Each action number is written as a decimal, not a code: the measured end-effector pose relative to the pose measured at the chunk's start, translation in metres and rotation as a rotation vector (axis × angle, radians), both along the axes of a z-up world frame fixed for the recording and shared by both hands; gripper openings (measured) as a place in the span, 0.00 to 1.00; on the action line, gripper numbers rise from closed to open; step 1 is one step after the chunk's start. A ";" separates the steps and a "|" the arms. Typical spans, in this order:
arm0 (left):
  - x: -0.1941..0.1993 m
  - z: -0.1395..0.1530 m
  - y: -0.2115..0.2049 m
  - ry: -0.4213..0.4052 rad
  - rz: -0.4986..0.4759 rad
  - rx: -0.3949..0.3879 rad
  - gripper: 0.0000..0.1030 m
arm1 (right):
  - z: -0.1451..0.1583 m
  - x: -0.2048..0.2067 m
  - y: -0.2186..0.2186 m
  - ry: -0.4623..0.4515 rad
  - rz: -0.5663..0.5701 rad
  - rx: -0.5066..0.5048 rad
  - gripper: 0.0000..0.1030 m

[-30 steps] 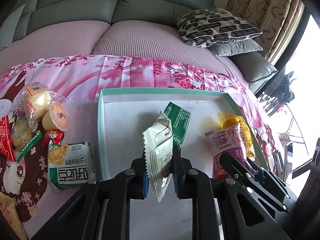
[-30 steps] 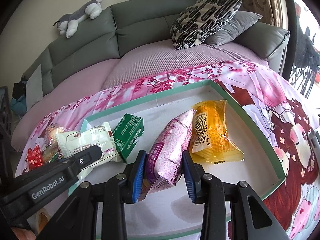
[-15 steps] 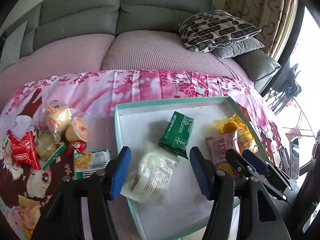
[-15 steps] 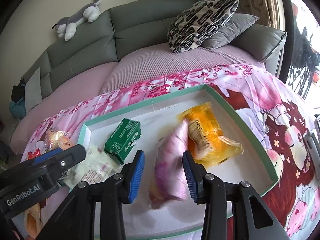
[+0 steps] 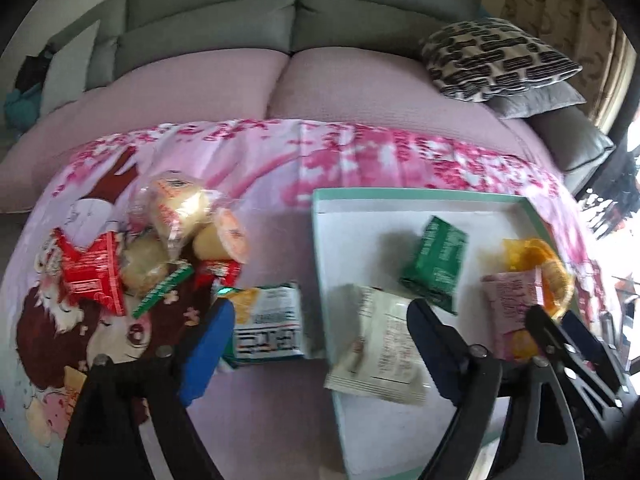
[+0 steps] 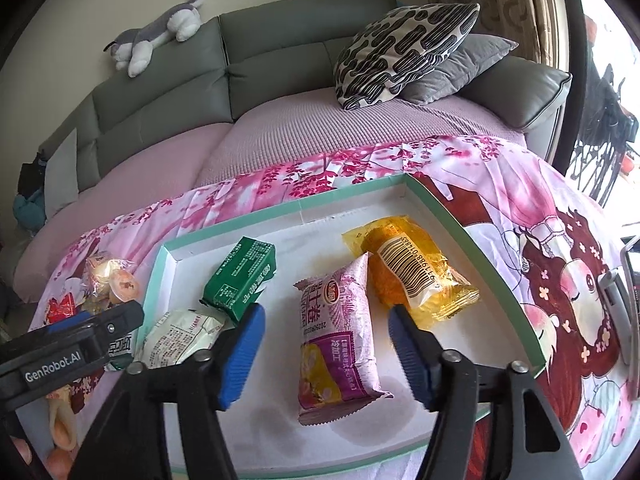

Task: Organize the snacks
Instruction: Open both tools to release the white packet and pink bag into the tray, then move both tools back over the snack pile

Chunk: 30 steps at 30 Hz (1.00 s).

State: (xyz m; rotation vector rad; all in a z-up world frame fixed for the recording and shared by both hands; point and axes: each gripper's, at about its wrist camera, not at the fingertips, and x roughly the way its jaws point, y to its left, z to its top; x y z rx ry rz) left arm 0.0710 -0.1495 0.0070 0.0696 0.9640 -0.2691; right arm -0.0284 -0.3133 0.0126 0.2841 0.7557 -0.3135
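A shallow white tray with a teal rim (image 5: 320, 248) (image 6: 472, 236) lies on the pink blanket. In it lie a white snack packet (image 5: 384, 348) (image 6: 180, 336), a green box (image 5: 436, 264) (image 6: 240, 276), a pink packet (image 6: 340, 332) (image 5: 508, 304) and a yellow packet (image 6: 416, 272) (image 5: 536, 264). My left gripper (image 5: 316, 352) is open and empty, above the tray's left rim, with the white packet just right of its middle. My right gripper (image 6: 328, 352) is open and empty, its jaws on either side of the pink packet without touching it.
A pile of loose snacks (image 5: 160, 248) lies on the blanket left of the tray, with a green-and-white packet (image 5: 268, 324) against the tray's left rim. Behind are a grey sofa (image 6: 248, 64), patterned cushions (image 6: 404, 48) and a plush toy (image 6: 156, 40).
Both grippers opened. The left let the white packet drop into the tray and swung left. The right released the pink packet, which now lies flat in the tray.
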 end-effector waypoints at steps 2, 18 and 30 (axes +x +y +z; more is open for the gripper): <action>0.001 -0.002 0.002 -0.015 0.009 0.028 0.88 | 0.000 0.000 -0.001 -0.001 -0.004 0.000 0.81; 0.009 -0.013 0.017 0.033 0.067 -0.057 0.93 | -0.005 -0.001 -0.009 0.005 -0.047 -0.003 1.00; 0.008 -0.004 0.027 -0.041 0.085 -0.117 1.00 | -0.006 -0.003 -0.012 0.004 -0.069 0.000 1.00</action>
